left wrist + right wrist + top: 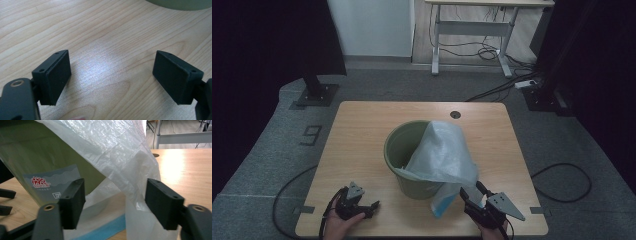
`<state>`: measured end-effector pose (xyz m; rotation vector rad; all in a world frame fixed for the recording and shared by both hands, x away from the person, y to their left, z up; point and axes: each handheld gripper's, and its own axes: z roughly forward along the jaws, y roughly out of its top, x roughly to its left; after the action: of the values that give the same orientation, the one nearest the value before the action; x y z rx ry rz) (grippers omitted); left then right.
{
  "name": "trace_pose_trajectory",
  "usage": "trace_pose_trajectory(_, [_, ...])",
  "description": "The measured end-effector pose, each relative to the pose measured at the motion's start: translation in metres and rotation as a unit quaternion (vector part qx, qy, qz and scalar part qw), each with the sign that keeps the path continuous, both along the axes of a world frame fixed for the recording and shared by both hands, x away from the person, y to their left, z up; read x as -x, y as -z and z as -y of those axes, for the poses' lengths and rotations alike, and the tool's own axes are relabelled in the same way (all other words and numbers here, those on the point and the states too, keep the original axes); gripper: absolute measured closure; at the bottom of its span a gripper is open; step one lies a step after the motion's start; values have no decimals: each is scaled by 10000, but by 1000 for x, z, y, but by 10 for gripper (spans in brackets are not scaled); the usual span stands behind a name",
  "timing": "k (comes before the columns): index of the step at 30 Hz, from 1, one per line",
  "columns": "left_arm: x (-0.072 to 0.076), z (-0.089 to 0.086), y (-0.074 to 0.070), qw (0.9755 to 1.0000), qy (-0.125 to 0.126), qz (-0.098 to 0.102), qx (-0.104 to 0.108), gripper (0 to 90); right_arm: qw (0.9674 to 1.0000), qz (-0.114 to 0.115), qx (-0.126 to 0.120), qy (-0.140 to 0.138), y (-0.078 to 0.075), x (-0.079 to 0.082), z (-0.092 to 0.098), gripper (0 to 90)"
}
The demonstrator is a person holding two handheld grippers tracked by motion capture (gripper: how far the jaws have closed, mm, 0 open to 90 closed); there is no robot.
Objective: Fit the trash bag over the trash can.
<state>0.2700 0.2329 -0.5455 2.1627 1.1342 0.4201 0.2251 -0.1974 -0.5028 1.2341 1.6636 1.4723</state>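
The left hand (339,226) comes in from the bottom edge and holds the left gripper (371,206) low, near the front of the table. Its 2 black jaws are spread wide with nothing between them. The tips point to the right. The right hand (489,233) also comes in from the bottom and holds the right gripper (471,191). Its 2 jaws are spread wide too, and the tips point up and a bit left.
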Motion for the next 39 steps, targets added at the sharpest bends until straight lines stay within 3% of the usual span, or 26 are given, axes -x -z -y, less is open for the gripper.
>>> trace_pose_trajectory(4, [0, 0, 0, 10000, -19, 2, -3, 148, 9998, -11, 27, 206, 4, -3, -2, 416])
trace_pose_trajectory(10, [0, 1, 0, 10000, -46, 3, -6, 148, 9995, 30, -23, 304, 6, -3, 3, 750])
trace_pose_trajectory(14, [0, 1, 0, 10000, -47, 1, -6, 148, 9995, 168, -51, 252, 3, -1, 8, 853])
trace_pose_trajectory(25, [1, 1, 0, 10000, -77, 18, -3, 162, 9967, 661, 77, 459, -18, -3, 22, 885])
trace_pose_trajectory(28, [2, 3, -1, 9999, -92, 48, -29, 193, 9961, 744, -11, 481, -26, -6, 27, 886])
trace_pose_trajectory(30, [4, 6, -4, 9999, -51, 91, -65, 207, 9957, 799, -58, 467, -31, -9, 28, 886])
trace_pose_trajectory(39, [11, 9, -29, 9992, 10, 356, 162, 218, 9924, 1199, -79, 269, -58, -8, 26, 887])
